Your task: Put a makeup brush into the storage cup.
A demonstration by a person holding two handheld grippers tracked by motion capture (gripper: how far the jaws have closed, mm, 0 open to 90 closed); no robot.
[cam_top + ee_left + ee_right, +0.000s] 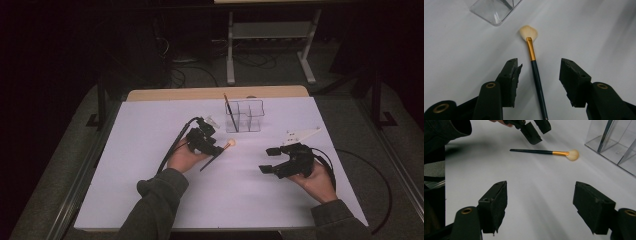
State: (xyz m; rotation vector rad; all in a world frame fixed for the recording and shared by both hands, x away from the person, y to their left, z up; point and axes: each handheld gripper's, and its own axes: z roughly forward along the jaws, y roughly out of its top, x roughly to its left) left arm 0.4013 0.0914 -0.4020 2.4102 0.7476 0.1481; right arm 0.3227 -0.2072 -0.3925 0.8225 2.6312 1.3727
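Grasping is in hand: my left gripper [539,72] has wide jaws straddling the makeup brush [535,70], untouched; next I close them.

From my station the high view came through dim: the room beyond the white-covered wooden table [150,200] sat almost black, and only the sheet caught light, apparently from overhead. I noted mild grain and soft detail there. Both gripper views were brighter, with an even grey-white cast. The dark-handled, gold-ferruled makeup brush with pale bristles [534,65] was sharp in the left gripper view, throwing a faint soft shadow. The clear plastic compartmented organiser [614,145] showed small glints on its edges. Near foam pads looked slightly soft; no strong glare recorded.
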